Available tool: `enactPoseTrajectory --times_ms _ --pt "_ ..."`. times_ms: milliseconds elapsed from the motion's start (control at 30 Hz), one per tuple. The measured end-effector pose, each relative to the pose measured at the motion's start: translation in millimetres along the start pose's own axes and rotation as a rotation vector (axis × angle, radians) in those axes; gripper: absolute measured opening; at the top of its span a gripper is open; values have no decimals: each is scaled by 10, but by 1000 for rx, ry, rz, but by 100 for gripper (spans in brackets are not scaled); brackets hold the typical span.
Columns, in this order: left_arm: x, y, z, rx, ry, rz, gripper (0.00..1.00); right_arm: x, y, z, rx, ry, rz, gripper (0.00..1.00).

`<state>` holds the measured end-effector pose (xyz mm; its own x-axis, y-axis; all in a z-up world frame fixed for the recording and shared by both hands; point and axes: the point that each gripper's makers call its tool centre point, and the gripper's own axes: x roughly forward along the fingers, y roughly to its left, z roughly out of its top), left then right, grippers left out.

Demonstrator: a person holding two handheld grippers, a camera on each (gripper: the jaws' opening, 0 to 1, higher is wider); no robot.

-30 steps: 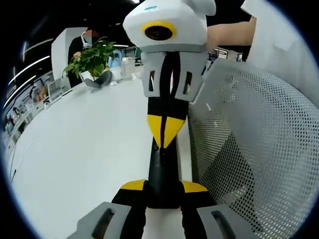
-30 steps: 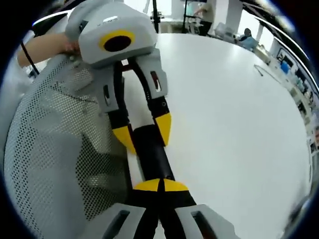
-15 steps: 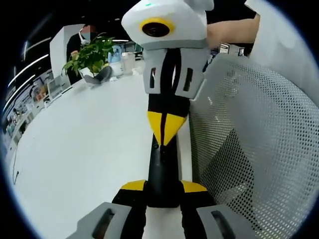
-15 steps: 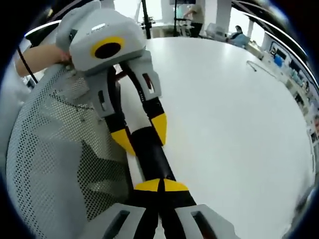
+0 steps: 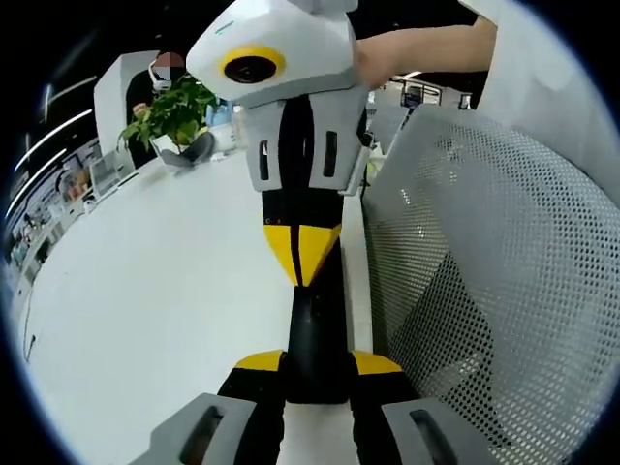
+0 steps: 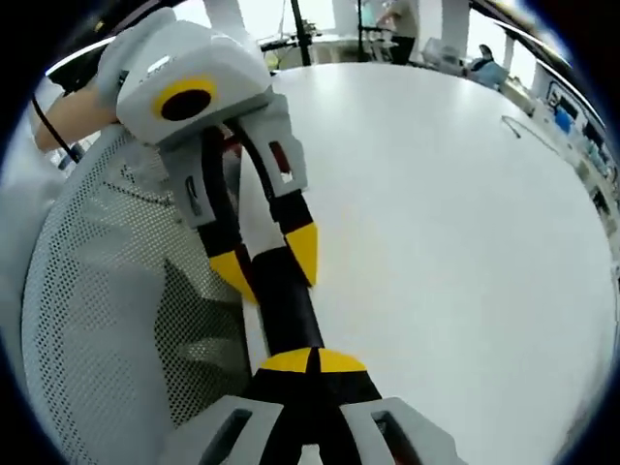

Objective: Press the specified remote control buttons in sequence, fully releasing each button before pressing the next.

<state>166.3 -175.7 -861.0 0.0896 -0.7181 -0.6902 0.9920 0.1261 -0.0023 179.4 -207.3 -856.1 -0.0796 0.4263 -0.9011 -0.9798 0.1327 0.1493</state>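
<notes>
Slippage is the main risk: the slim black plastic remote control [image 5: 315,334], at the white table's [image 5: 145,291] edge beside a white perforated mesh chair back [image 5: 484,291], could twist if pushed off-centre. The left gripper [image 5: 318,363] pinches its sides. The right gripper [image 5: 301,254], yellow tips pressed together, touches its face.

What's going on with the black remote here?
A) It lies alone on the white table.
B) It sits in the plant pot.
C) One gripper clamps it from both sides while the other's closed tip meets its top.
C: the left gripper has a jaw on each side of the black remote, and the right gripper, jaws shut together, points down onto its upper face.
</notes>
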Motion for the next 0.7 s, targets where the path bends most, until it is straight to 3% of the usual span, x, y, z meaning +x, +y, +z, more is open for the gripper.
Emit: enactPoseTrajectory --times_ms 400,700 --pt "5 2 0 -4 -5 -1 24 40 -27 0 40 120 32 0" --pt "2 1 -5 -6 -9 0 24 29 -31 -9 96 93 16 0"
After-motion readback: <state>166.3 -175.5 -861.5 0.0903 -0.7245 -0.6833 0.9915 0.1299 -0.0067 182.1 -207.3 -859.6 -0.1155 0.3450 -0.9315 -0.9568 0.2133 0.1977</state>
